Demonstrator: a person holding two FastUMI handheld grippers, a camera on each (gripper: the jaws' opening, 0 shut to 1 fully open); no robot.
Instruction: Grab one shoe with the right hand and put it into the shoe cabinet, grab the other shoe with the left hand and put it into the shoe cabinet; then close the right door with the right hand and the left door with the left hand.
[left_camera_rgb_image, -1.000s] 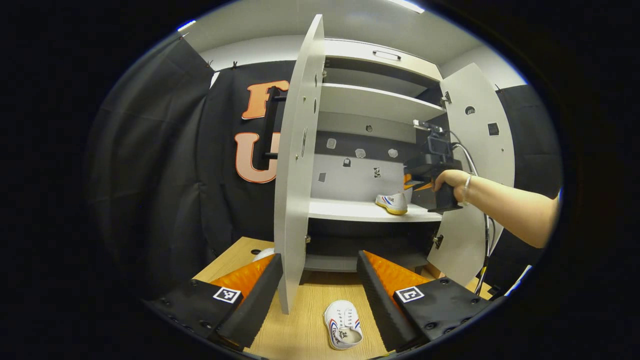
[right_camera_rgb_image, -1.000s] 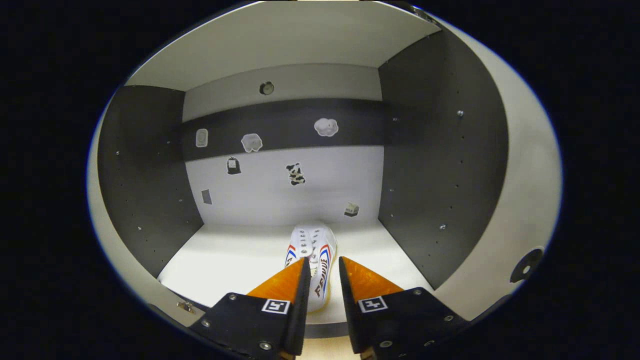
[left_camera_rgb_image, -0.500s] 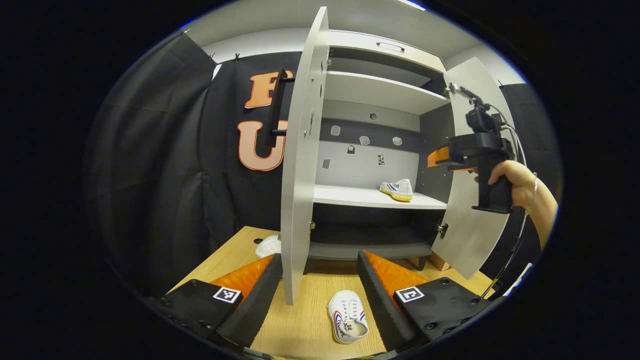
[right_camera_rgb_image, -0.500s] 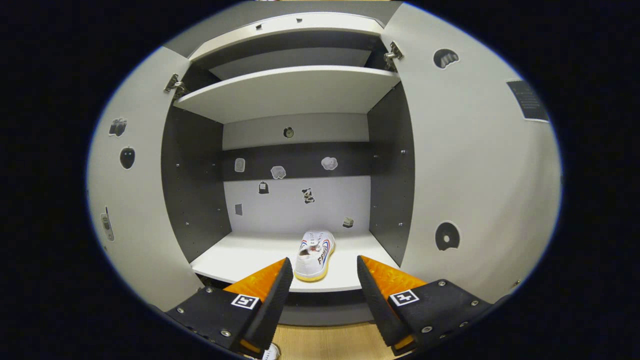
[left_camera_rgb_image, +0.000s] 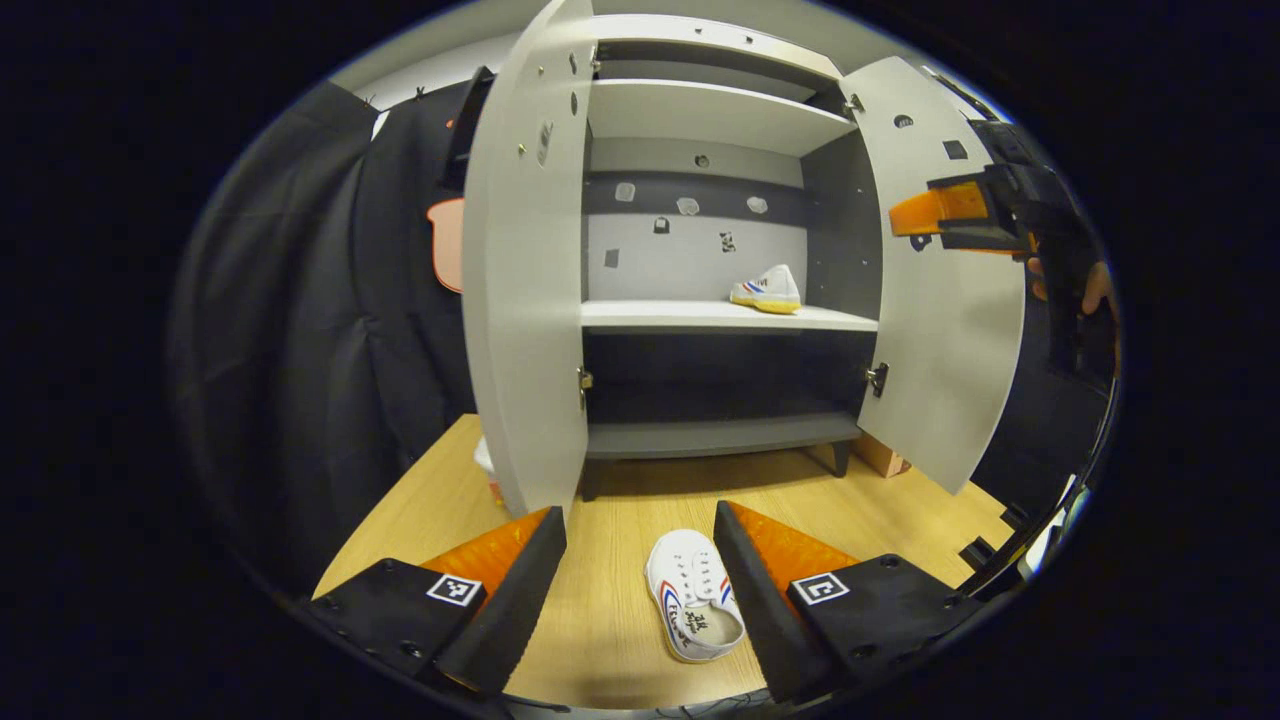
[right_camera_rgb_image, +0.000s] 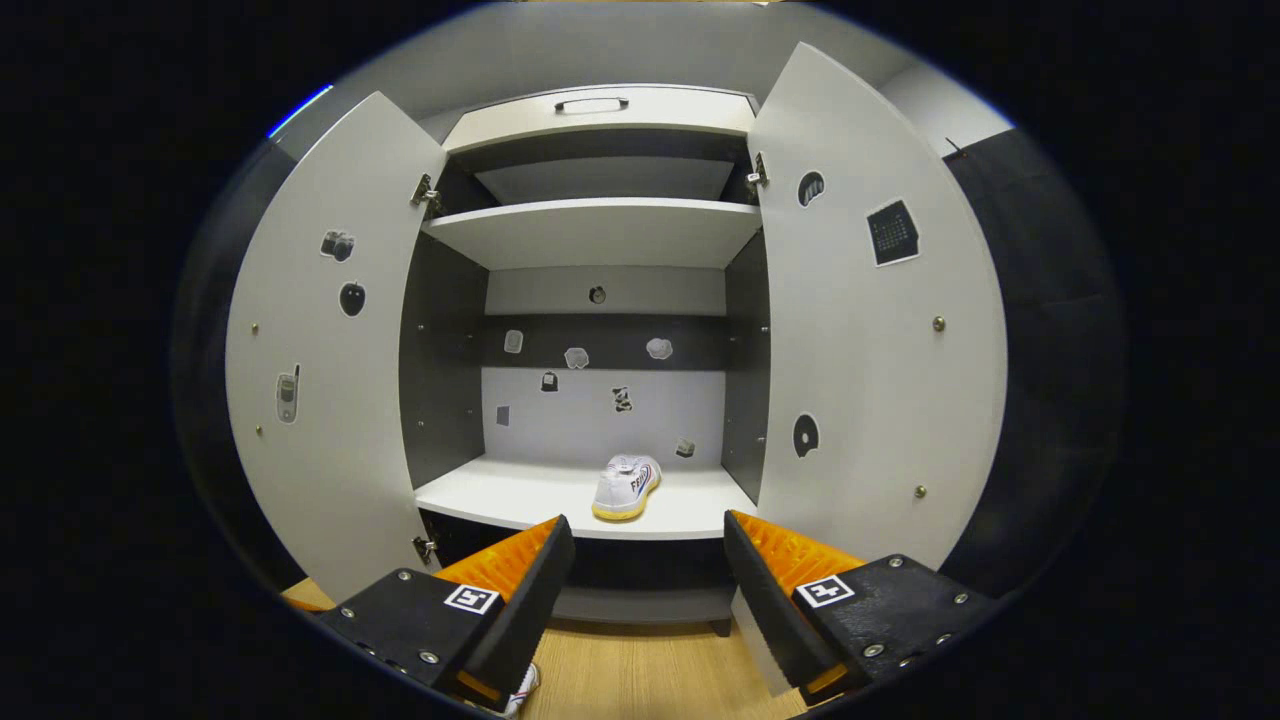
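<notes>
One white shoe (left_camera_rgb_image: 765, 289) (right_camera_rgb_image: 625, 487) lies on the middle shelf (left_camera_rgb_image: 660, 317) (right_camera_rgb_image: 520, 495) of the shoe cabinet, toward its right side. The other white shoe (left_camera_rgb_image: 692, 609) lies on the wooden floor, between the fingers of my open left gripper (left_camera_rgb_image: 640, 580) but lower and farther off. A sliver of that shoe (right_camera_rgb_image: 518, 690) peeks out under my right gripper (right_camera_rgb_image: 645, 590), which is open, holds nothing and faces the cabinet from outside. Both doors, left (left_camera_rgb_image: 520, 260) (right_camera_rgb_image: 320, 350) and right (left_camera_rgb_image: 945, 300) (right_camera_rgb_image: 870, 330), stand open.
In the left gripper view the right gripper (left_camera_rgb_image: 975, 212) hangs at the upper right, in front of the right door, a hand (left_camera_rgb_image: 1090, 290) on its handle. A small white object (left_camera_rgb_image: 484, 460) sits behind the left door's lower edge. Black cloth hangs to the left.
My right gripper opened, left the shoe on the shelf and drew back out of the cabinet. My left gripper moved nearer to the shoe on the floor and tilted down.
</notes>
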